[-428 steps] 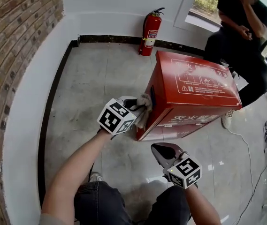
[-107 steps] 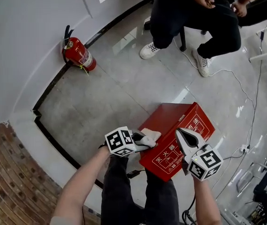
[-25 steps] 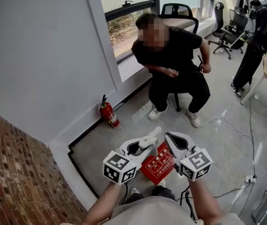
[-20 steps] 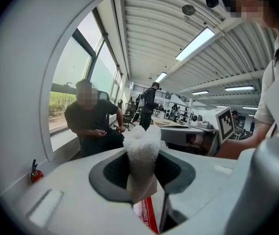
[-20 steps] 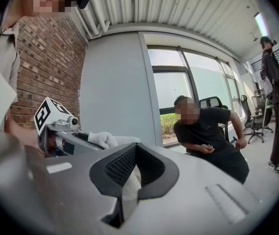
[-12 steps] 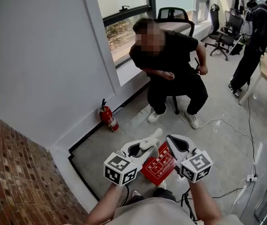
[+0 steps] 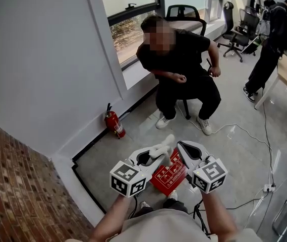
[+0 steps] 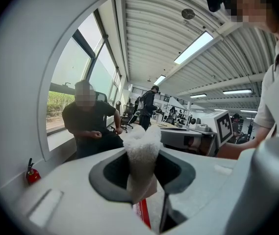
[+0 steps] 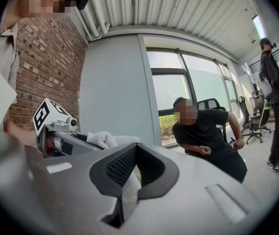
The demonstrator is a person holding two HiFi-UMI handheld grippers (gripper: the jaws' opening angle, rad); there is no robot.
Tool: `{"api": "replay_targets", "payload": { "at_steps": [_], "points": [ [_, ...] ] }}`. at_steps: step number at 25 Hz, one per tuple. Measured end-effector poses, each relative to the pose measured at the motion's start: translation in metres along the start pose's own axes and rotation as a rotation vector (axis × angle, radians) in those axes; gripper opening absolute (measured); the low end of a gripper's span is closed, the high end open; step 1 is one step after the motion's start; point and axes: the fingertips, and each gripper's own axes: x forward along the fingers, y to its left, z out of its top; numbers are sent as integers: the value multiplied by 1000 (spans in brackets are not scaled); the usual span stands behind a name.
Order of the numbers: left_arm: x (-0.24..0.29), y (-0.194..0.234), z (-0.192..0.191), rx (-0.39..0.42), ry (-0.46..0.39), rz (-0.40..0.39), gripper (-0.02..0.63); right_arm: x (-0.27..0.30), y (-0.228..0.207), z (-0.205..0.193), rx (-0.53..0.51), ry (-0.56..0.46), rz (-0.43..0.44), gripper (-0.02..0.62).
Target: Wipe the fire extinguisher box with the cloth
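Note:
The red fire extinguisher box (image 7: pixel 167 175) lies on the floor far below me, partly hidden behind both grippers. My left gripper (image 7: pixel 158 153) is held up in the air, shut on the white cloth (image 7: pixel 162 146), well above the box. In the left gripper view the cloth (image 8: pixel 141 153) stands up between the jaws, and a strip of the red box (image 8: pixel 142 212) shows through the gap below. My right gripper (image 7: pixel 184 148) hangs beside it, shut and holding nothing. The right gripper view shows its jaws (image 9: pixel 132 173) meeting, with the left gripper's cloth (image 9: pixel 100 139) off to the left.
A red fire extinguisher (image 7: pixel 114 123) stands against the wall base. A person in black (image 7: pixel 183 74) sits on a chair beyond the box. Another person (image 7: pixel 269 39) stands at the far right near office chairs (image 7: pixel 236 29). A white cable (image 7: pixel 244 130) trails over the floor. Brick wall at left.
Over the last second the grippers stay raised and barely move; the view drifts slightly. About four seconds back the cloth rested on the box and I was close above it.

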Motion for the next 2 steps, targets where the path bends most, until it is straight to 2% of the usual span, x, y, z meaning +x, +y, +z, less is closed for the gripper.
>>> {"api": "replay_targets", "payload": {
  "at_steps": [2],
  "points": [
    [1, -2, -1, 2, 2, -1, 114, -1, 0, 0, 1, -3, 0, 23]
  ]
}}
